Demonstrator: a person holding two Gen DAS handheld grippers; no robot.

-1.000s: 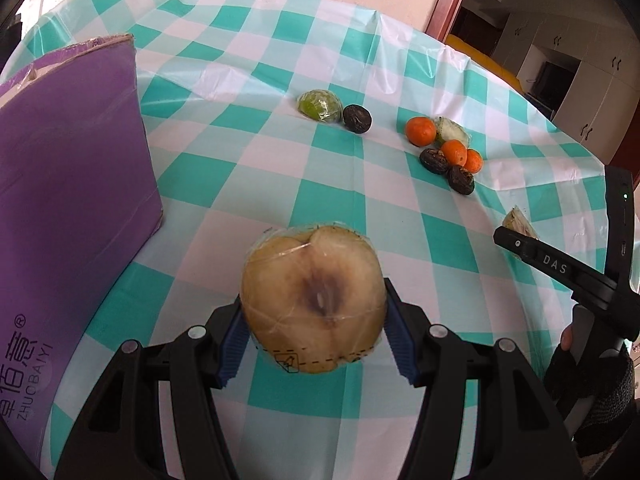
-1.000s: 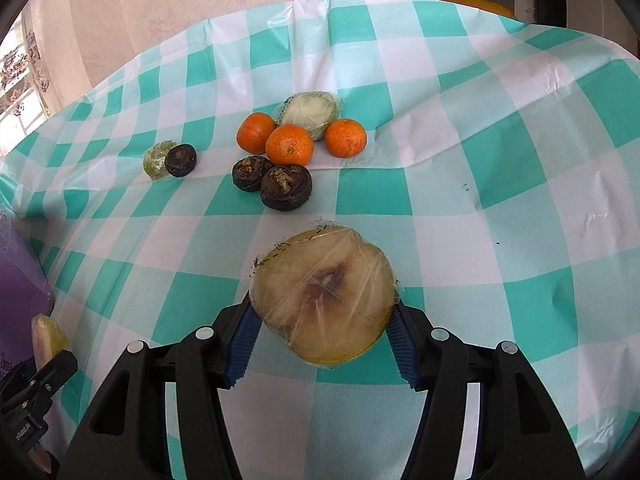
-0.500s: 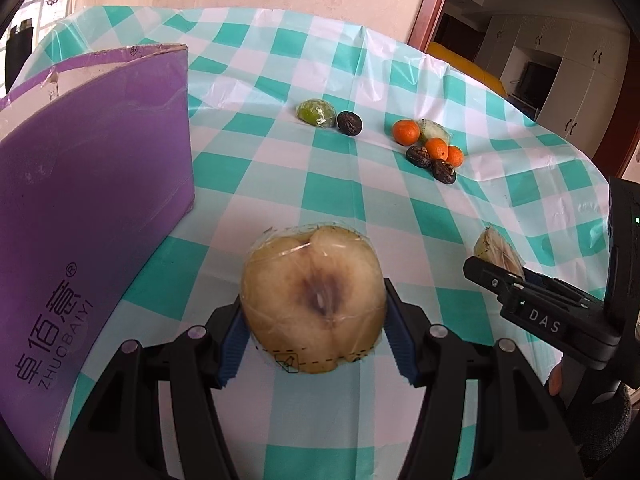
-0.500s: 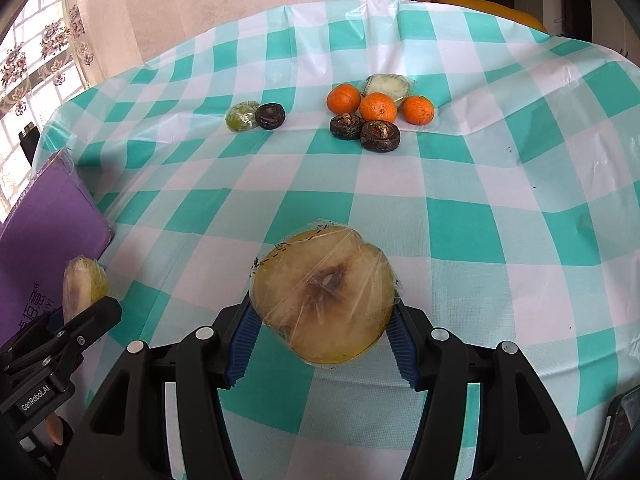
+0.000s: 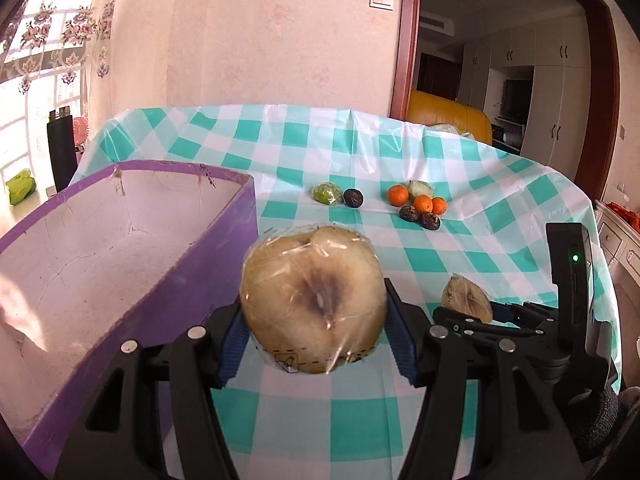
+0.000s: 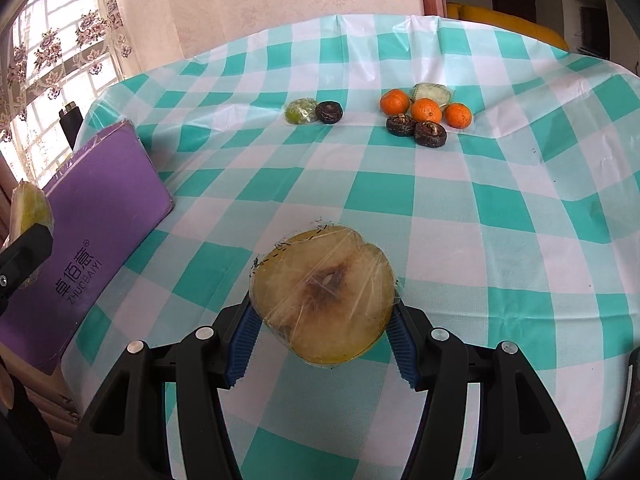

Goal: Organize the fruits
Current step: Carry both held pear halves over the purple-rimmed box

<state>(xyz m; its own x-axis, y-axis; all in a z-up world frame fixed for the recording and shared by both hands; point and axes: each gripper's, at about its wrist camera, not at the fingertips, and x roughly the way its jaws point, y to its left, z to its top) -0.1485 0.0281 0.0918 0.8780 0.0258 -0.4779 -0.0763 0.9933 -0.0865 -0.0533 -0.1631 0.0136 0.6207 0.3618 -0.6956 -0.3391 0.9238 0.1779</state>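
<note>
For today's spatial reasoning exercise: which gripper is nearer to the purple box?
Left. The left gripper holds its wrapped fruit half right beside the purple box; the right gripper is farther off over the tablecloth.

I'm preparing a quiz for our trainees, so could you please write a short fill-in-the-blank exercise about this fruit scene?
1. Each gripper, left gripper and right gripper, is shut on a plastic-wrapped ____ half.
2. The open box beside the left gripper is ____ outside.
3. The number of oranges on the tablecloth is ____.
4. The box's inside holds ____ fruit.

Missing words: pear; purple; three; no
</note>
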